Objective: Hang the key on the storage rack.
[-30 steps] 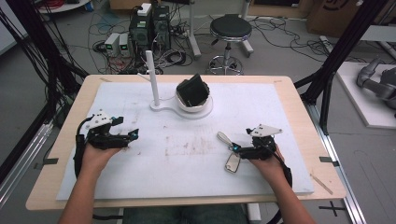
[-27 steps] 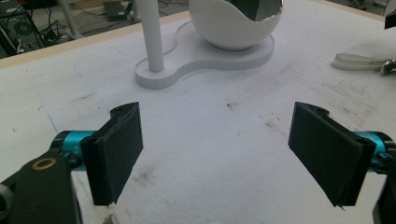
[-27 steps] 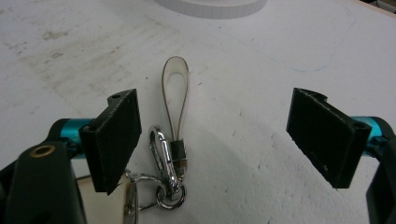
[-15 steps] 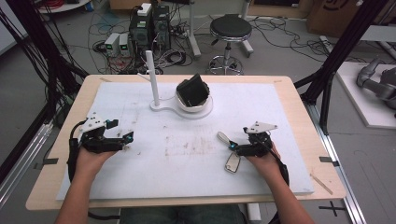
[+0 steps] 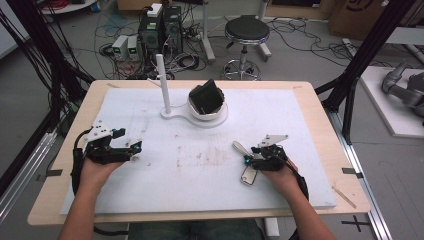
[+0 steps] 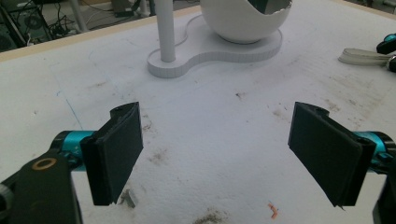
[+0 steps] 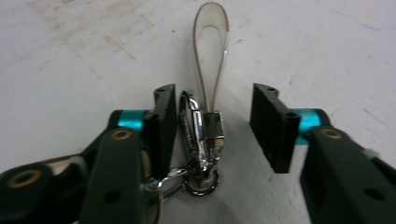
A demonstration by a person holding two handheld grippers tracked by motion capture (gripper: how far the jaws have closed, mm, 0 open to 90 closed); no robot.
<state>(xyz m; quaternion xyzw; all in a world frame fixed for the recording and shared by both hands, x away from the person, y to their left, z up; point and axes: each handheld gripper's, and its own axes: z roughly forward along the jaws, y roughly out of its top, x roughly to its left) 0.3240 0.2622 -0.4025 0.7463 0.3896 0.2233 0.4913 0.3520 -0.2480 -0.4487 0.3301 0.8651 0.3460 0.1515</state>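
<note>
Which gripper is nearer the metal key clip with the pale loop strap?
Right. The right gripper has its open jaws straddling the metal key clip with the pale loop strap; the left gripper sits open across the white mat, far from it.

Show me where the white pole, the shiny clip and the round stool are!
white pole [image 5: 163, 82], high view, middle of its upright shaft.
shiny clip [image 7: 198, 135], right gripper view, its metal body between the open jaws.
round stool [image 5: 246, 28], high view, its dark seat.

Light was even and bright, with soft shadows. The shiny metal key clip [image 7: 201, 135] glinted. All views looked slightly soft.
</note>
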